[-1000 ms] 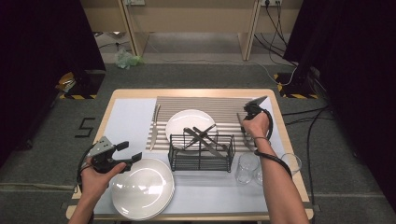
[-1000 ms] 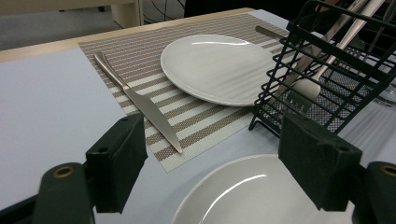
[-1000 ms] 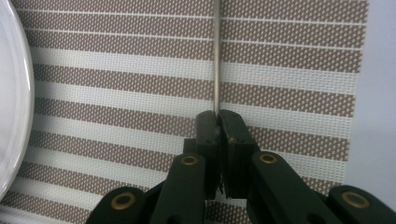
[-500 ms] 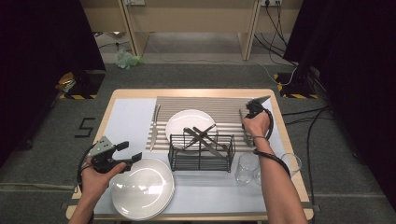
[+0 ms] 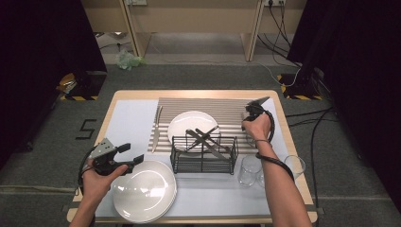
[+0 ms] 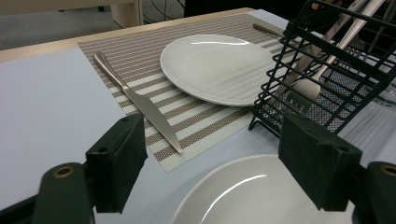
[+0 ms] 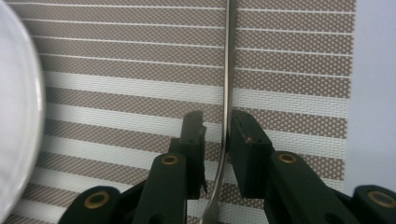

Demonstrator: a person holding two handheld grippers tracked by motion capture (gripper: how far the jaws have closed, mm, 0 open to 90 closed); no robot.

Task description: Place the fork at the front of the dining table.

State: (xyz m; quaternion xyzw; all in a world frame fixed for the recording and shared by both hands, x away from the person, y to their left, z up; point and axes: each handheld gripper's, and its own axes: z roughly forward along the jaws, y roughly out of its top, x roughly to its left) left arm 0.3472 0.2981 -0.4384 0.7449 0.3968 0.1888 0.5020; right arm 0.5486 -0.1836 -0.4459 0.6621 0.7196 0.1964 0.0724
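— Two grippers: what do we see at the right gripper (image 7: 217,128)?
— Jaws just opening, narrowly parted; a utensil handle (image 7: 227,70) lies between them on the striped placemat (image 7: 116,70).
— And the left gripper (image 6: 210,161)?
— Wide, above the plate (image 6: 252,196).

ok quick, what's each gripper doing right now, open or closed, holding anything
Left gripper: open, nothing between its jaws.
Right gripper: jaws have just been opening; a metal utensil handle lies between them, unclamped.
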